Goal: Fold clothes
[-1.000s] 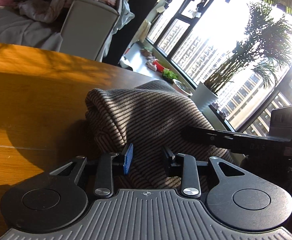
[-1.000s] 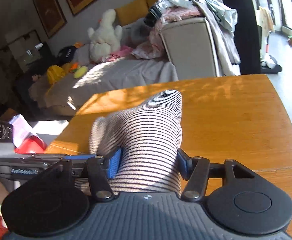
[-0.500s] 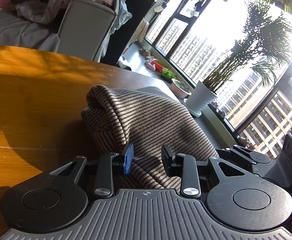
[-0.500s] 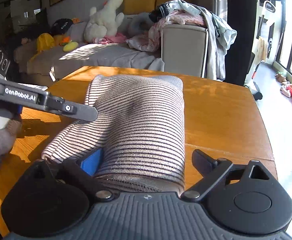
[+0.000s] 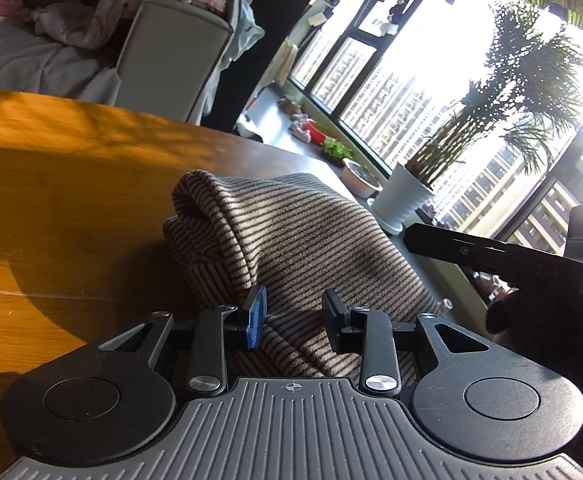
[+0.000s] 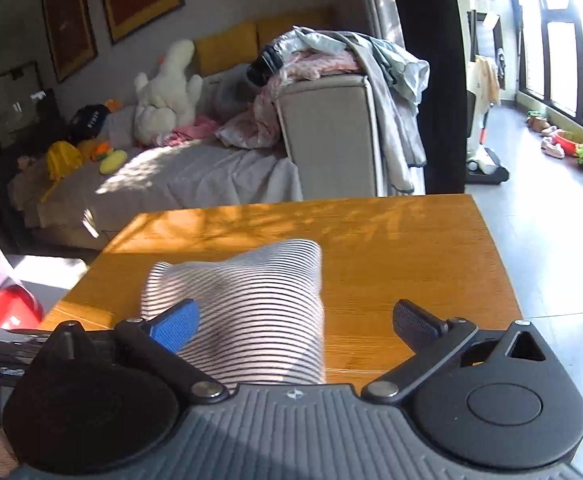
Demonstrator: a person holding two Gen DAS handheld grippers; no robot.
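Note:
A folded brown-and-black striped garment (image 5: 291, 236) lies on the wooden table (image 5: 63, 184). My left gripper (image 5: 293, 316) has its jaws partly closed around a raised fold of that garment at its near edge. In the right wrist view the same striped garment (image 6: 251, 304) lies on the table (image 6: 411, 248). My right gripper (image 6: 295, 320) is wide open above its near end, with the cloth between the fingers and touching neither. The right gripper's body (image 5: 511, 252) shows at the right of the left wrist view.
A sofa (image 6: 195, 168) piled with clothes and soft toys stands beyond the table. Potted plants (image 5: 471, 152) line a large window on the right. A red object (image 6: 15, 308) lies low on the left. The table's right edge (image 6: 499, 264) is near.
My right gripper has opened wide, let go of the garment and drawn back and up. My left gripper has stayed on its fold.

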